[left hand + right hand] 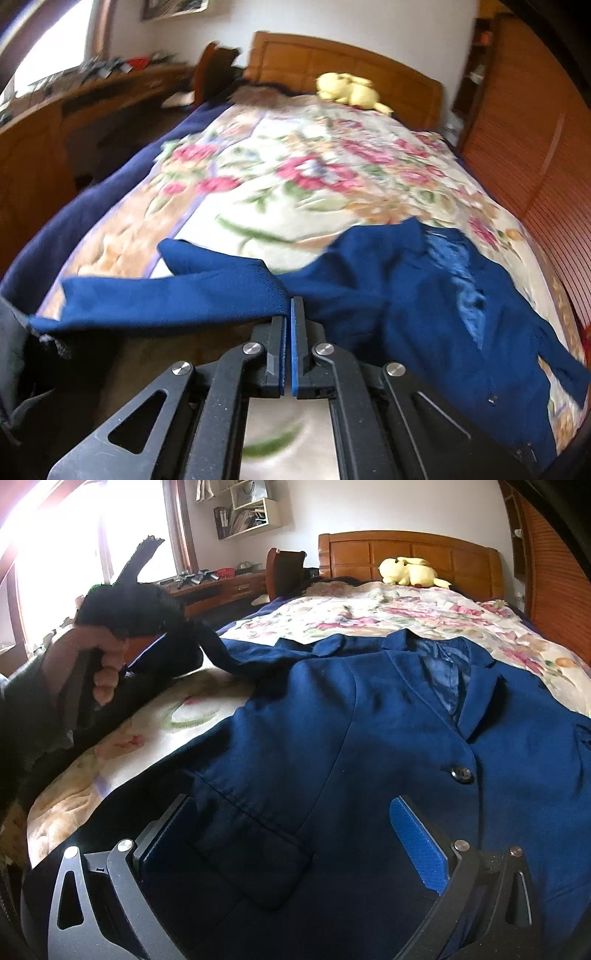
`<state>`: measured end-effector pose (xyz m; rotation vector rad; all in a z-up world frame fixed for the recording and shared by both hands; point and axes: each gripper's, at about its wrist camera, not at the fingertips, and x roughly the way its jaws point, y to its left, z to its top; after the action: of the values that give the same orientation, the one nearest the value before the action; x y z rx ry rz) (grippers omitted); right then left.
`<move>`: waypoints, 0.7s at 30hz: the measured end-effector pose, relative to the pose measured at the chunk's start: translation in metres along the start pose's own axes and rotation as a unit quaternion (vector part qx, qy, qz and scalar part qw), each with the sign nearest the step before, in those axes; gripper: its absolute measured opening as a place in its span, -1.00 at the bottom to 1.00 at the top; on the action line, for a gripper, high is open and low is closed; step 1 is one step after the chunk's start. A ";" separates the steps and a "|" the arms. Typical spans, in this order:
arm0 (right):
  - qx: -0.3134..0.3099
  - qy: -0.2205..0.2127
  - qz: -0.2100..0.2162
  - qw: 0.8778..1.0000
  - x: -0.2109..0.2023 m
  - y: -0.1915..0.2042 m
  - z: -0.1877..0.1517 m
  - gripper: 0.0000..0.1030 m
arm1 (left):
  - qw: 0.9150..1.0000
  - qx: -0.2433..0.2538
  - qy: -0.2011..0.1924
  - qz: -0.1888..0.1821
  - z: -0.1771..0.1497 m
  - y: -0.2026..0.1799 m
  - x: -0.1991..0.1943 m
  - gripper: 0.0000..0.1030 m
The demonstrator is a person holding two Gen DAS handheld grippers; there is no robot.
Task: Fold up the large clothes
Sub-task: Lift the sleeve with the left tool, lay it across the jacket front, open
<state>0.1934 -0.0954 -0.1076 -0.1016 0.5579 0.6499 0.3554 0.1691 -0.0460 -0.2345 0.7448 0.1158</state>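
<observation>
The left gripper (288,314) is closed on the edge of the sleeve (177,295) of the blue blazer (351,738), and the sleeve's long axis extends leftward from the jaws. The blazer body lies front-up on the floral blanket (295,177), collar toward the headboard (410,554). The right gripper (295,834) hovers over the hem with jaws wide, empty and nearer the body.

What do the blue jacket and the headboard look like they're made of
The blue jacket looks like matte woven suiting, with a shinier satin-like lining at the collar. The headboard looks like varnished wood: orange-brown, panelled, slightly glossy.
</observation>
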 end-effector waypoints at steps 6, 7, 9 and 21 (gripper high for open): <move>0.003 -0.003 0.003 1.000 -0.002 -0.001 -0.001 1.00 | 0.999 0.053 -0.002 -0.009 -0.002 -0.050 -0.029 -0.97; 0.003 -0.003 0.003 1.000 -0.002 0.000 -0.001 1.00 | 0.998 0.054 0.007 -0.010 -0.004 -0.052 -0.031 -0.97; 0.002 -0.003 0.004 1.000 -0.001 0.000 -0.001 1.00 | 0.998 0.060 0.023 -0.011 -0.009 -0.054 -0.031 -0.96; 0.003 0.000 0.008 1.000 0.000 0.000 0.001 1.00 | 0.995 0.088 0.049 -0.007 -0.081 -0.037 -0.066 -0.41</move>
<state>0.1936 -0.0951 -0.1072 -0.0909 0.5614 0.6632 0.2613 0.1117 -0.0522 -0.0783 0.8465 0.0262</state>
